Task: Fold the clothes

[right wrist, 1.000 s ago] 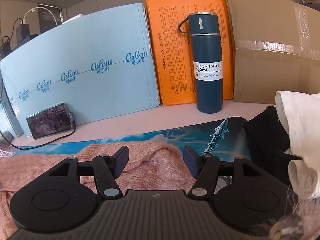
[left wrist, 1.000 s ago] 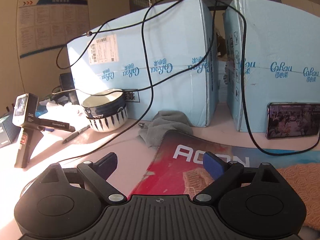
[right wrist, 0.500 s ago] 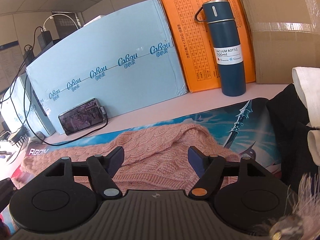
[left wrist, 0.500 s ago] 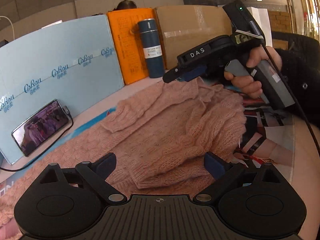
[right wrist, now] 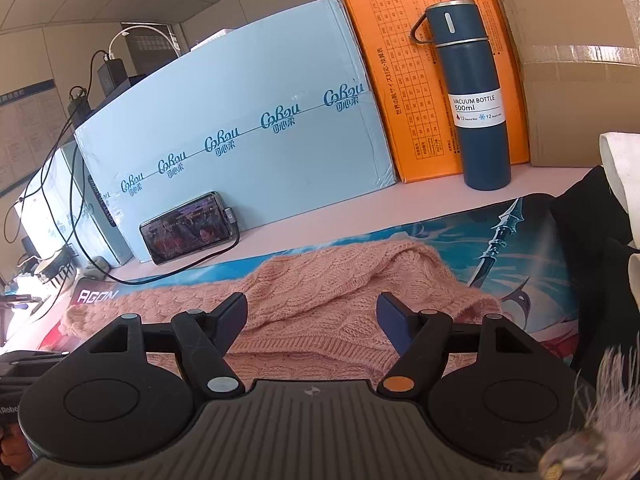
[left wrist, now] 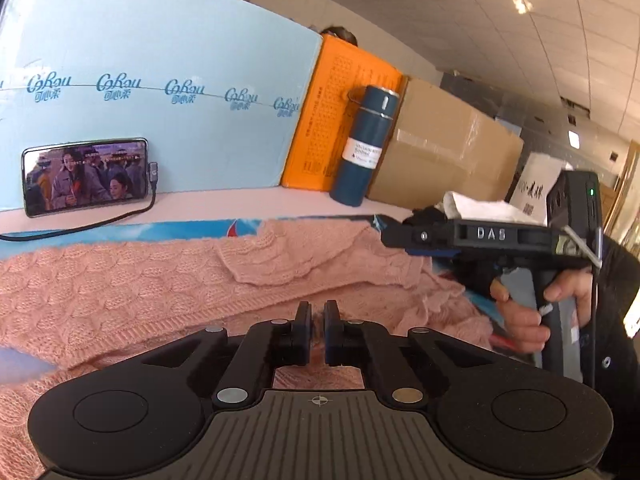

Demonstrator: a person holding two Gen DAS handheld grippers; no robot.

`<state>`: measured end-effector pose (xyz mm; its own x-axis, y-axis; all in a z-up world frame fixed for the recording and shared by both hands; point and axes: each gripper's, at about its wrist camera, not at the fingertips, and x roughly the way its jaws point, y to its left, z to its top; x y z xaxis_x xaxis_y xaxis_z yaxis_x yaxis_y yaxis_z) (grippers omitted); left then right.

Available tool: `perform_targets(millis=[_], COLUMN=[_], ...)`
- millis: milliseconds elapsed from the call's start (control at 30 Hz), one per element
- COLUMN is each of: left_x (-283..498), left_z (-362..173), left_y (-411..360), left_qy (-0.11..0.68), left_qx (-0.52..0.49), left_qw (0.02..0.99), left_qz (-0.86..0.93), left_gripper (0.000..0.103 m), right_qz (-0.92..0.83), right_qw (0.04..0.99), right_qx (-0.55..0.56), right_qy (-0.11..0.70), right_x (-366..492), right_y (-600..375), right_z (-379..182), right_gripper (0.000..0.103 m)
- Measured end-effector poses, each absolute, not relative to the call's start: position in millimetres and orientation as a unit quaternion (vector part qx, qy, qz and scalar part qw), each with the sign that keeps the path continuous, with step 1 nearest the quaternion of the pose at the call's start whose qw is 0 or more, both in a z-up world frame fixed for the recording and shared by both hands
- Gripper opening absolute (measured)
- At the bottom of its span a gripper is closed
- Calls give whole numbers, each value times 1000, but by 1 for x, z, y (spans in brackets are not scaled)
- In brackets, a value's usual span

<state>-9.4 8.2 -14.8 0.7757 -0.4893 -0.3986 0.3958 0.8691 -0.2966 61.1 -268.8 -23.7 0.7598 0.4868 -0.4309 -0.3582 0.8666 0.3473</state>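
On the printed desk mat (right wrist: 516,240) lies a pink knitted sweater (left wrist: 160,280), spread from the left edge across to the right, with 1 part folded over on top along its far side. The left gripper (left wrist: 316,318) sits low at the sweater's near edge, its 2 dark blue pads drawn almost together with a bit of pink knit pinched in the narrow slit between them. To its right, in the left wrist view, the right gripper (left wrist: 390,236) hovers over the sweater's right end, carried by a hand (left wrist: 524,316) in a dark sleeve. From its own camera, the right gripper (right wrist: 312,312) shows its 2 fingers well apart above the knit, with nothing pressed between the pads.

Along the far side of the desk stand a light blue box (right wrist: 248,120), an orange box (right wrist: 400,80) and a brown cardboard box (right wrist: 580,40). A dark blue bottle (right wrist: 476,100) stands upright in front of the orange box. A phone (right wrist: 186,228) with a lit screen leans on its long side against the blue box, a cable plugged into its right end. Dark and white clothes (right wrist: 600,220) sit piled at the right.
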Motion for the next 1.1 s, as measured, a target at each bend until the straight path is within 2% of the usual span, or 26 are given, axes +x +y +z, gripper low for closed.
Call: perform_targets(millis=[267, 367, 500, 567, 600, 667, 767, 867, 1000, 1100], left_x=[1, 2, -8, -17, -22, -32, -53, -73, -101, -118], left_z=[-24, -28, -19, -14, -13, -9, -4, -1, 0, -2], left_y=[12, 15, 14, 14, 16, 19, 27, 36, 45, 50], left_qy=[270, 278, 249, 233, 225, 208, 181, 166, 148, 140], left_qx=[-42, -48, -29, -21, -18, -9, 8, 29, 59, 70], left_qw=[955, 953, 964, 969, 972, 977, 983, 986, 987, 987], left_qz=[-114, -114, -85, -78, -71, -55, -23, -8, -4, -23], left_gripper=[4, 5, 14, 33, 38, 58, 73, 86, 93, 97], right_qz=[247, 307, 410, 447, 469, 510, 562, 585, 541, 534], right_qw=[925, 901, 853, 834, 822, 801, 775, 758, 772, 776], right_qx=[138, 163, 183, 183, 181, 167, 127, 87, 32, 16], right_qy=[253, 260, 266, 266, 266, 265, 259, 274, 331, 335], right_x=[59, 58, 50, 44, 40, 31, 16, 6, 11, 11], right_y=[-270, -272, -266, -261, -257, -250, -237, -222, -203, -199], right_z=[-22, -22, -20, -18, -17, -14, -11, -15, -30, -37], right_gripper=[70, 69, 70, 70, 70, 70, 70, 71, 73, 78])
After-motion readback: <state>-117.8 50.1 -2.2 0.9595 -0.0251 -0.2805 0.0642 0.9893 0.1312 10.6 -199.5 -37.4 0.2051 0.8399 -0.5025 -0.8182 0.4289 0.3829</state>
